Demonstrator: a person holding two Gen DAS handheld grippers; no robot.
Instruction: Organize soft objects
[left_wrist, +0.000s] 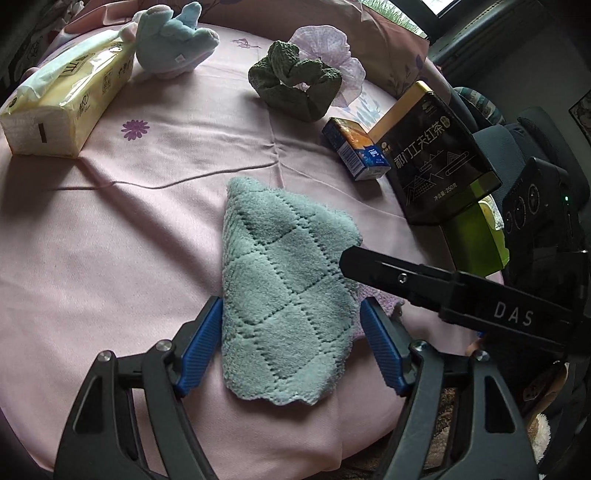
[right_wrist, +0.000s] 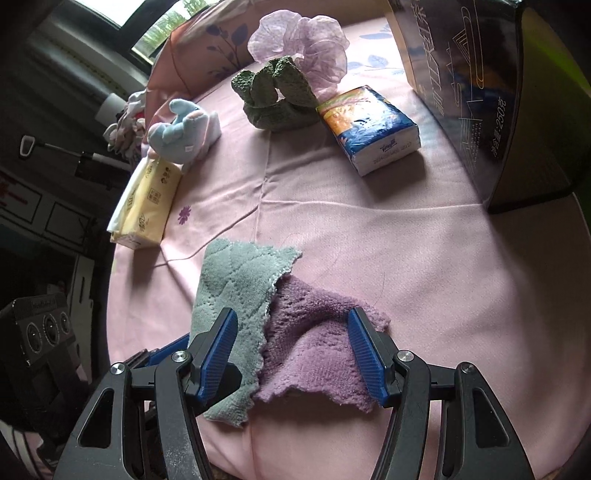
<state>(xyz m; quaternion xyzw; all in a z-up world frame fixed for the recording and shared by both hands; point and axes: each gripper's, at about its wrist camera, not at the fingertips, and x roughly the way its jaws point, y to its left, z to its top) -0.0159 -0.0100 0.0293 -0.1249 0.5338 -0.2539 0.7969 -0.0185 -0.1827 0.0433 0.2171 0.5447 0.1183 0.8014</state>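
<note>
On the pink-covered table, the grey-green cloth lies near, overlapping the purple cloth to its right. The left claw stands wide open astride the grey-green cloth, gripping nothing; the right claw gapes open over both cloths. A green scrunchie and plush toy sit far.

A home bedroom: a pink floral cotton bedsheet, a matching pink pillow, and a window behind.
</note>
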